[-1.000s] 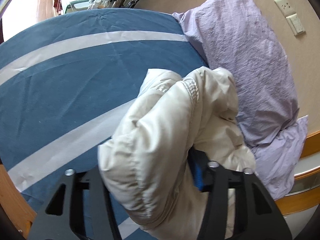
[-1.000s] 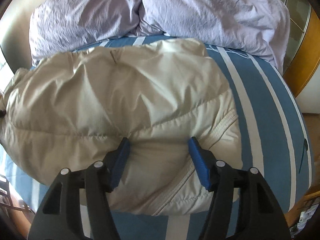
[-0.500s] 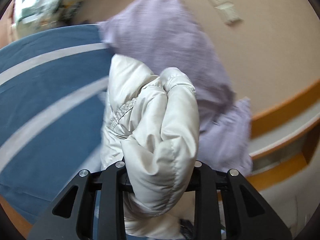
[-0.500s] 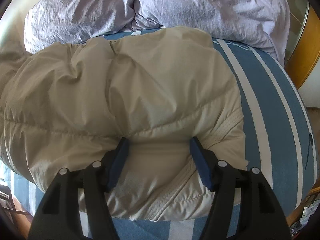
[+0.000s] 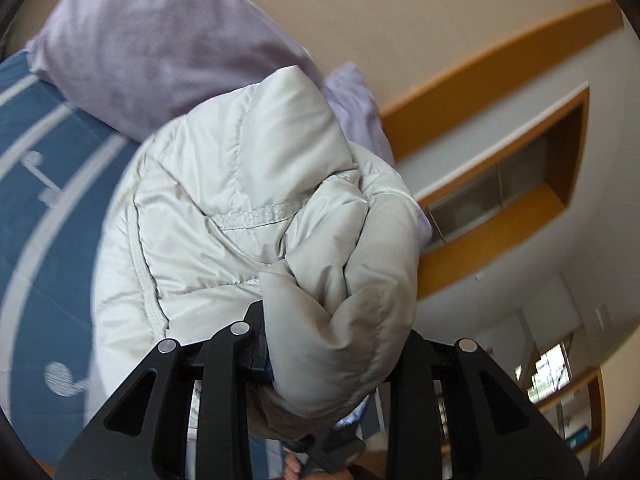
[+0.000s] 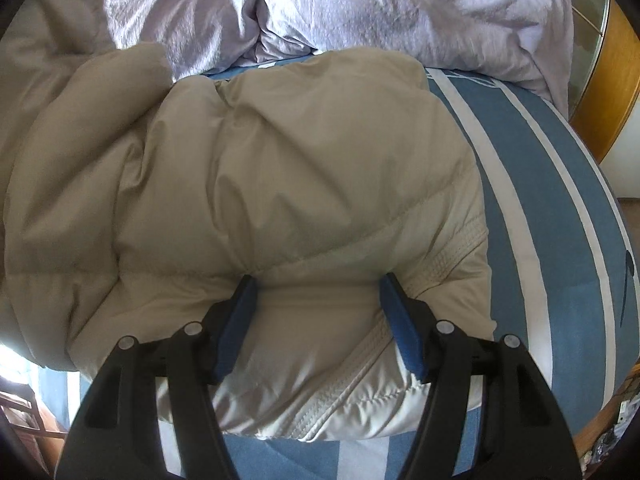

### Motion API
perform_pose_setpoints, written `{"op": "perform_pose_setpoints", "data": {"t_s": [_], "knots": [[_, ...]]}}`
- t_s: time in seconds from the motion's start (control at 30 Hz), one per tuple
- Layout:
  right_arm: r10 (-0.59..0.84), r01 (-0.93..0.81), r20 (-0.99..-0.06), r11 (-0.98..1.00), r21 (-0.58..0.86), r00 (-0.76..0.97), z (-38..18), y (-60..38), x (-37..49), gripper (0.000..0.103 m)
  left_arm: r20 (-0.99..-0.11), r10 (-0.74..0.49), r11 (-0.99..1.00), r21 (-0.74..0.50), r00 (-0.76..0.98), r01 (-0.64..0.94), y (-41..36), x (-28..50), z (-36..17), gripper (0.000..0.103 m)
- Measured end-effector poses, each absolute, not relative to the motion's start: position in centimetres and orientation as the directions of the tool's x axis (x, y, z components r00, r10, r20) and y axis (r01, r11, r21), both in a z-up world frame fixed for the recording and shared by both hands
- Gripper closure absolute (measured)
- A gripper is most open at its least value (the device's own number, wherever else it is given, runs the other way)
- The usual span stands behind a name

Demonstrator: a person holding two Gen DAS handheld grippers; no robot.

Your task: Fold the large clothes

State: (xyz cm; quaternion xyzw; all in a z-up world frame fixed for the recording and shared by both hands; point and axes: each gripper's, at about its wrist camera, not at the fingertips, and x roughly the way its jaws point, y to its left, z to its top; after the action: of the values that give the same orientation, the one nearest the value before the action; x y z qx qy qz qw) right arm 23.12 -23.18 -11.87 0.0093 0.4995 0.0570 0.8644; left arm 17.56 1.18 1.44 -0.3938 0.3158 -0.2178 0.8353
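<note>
The left wrist camera looked along its left gripper (image 5: 336, 344) nearly level, close on the puffer jacket (image 5: 248, 208), toward wall and lilac pillows (image 5: 160, 40). The right wrist camera looked steeply down past its right gripper (image 6: 316, 316). Both shared jacket, pillows and striped bedspread (image 6: 560, 208).

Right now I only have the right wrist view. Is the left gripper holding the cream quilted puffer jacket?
Observer: Yes. The left gripper has just been closing, and it is clamped on a bunched fold of the cream quilted puffer jacket.
Operator: Is that fold lying on the bed?
Observer: No, it's held up above the blue white-striped bedspread.
Operator: What's behind it?
Observer: A lilac crinkled pillow against the beige wall.
</note>
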Motion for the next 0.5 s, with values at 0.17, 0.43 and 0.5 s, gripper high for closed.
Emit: {"op": "perform_pose_setpoints", "data": {"t_s": [0.17, 0.43, 0.5], "knots": [[0.124, -0.086, -0.86, 0.992, 0.093, 0.494, -11.9, -23.4, 23.1, 0.039, -0.388, -0.661, 0.612, -0.774, 0.642, 0.162, -3.5, 18.0, 1.3, 0.076], [0.203, -0.101, -0.838, 0.979, 0.176, 0.506, -11.5, -24.8, 22.8, 0.038, -0.477, -0.676, 0.665, -0.724, 0.562, 0.185, -9.6, 19.4, -0.8, 0.076], [0.227, -0.105, -0.829, 0.974, 0.202, 0.51, -11.3, -25.2, 22.7, 0.038, -0.496, -0.675, 0.677, -0.711, 0.546, 0.191, -10.6, 19.5, -1.3, 0.076]]}}
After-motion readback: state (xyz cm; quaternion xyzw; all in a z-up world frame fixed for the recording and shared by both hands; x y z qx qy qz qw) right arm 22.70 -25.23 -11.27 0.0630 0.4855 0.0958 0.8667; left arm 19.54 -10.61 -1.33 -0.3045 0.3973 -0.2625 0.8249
